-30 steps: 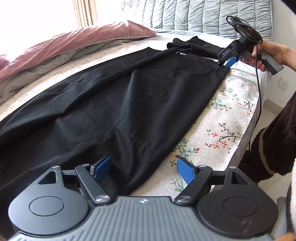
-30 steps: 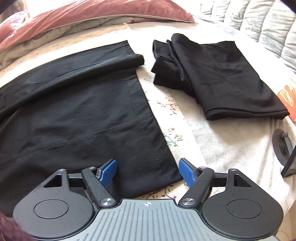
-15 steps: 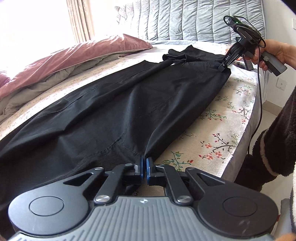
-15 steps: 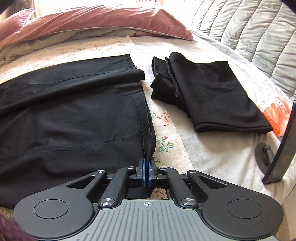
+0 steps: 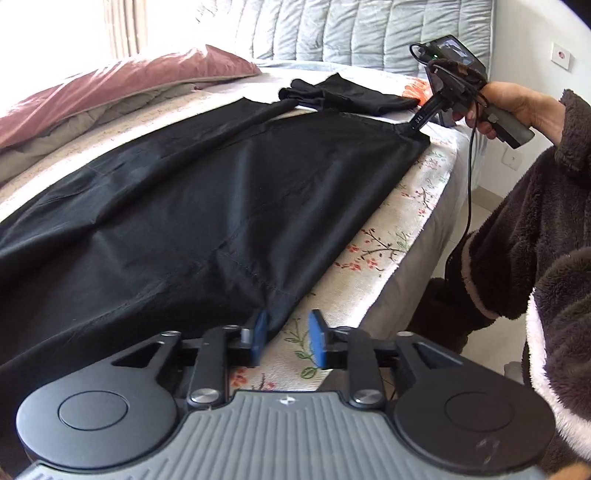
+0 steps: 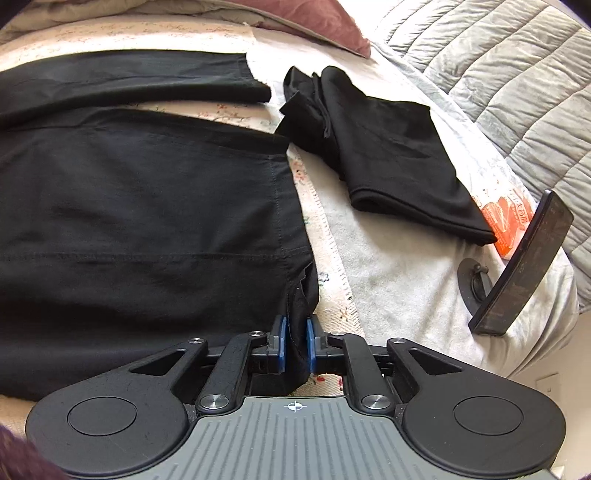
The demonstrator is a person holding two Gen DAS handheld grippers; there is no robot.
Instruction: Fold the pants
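Black pants (image 5: 207, 206) lie spread along the bed, legs reaching toward the headboard. My left gripper (image 5: 285, 341) is open at the near edge of the pants; the cloth edge lies beside its left pad (image 5: 259, 334), not clamped. My right gripper (image 6: 295, 345) sits at the hem corner of the near leg (image 6: 147, 221). Its pads stand slightly apart with a fold of black cloth between them. It also shows in the left wrist view (image 5: 419, 123), at the far hem corner. The far leg (image 6: 129, 83) lies apart from the near one.
A folded black garment (image 6: 391, 155) lies on the bed past the hem. An orange packet (image 6: 506, 218) and a dark tablet on a stand (image 6: 524, 266) are at the right. A maroon pillow (image 5: 122, 85) and grey quilted headboard (image 5: 351, 33) lie beyond. The bed edge (image 5: 413, 258) runs on the right.
Both grippers were shut on the pants' edge half a second ago. The left jaws have opened and let go. The right jaws have parted slightly, with cloth still between them. The near leg was pulled taut.
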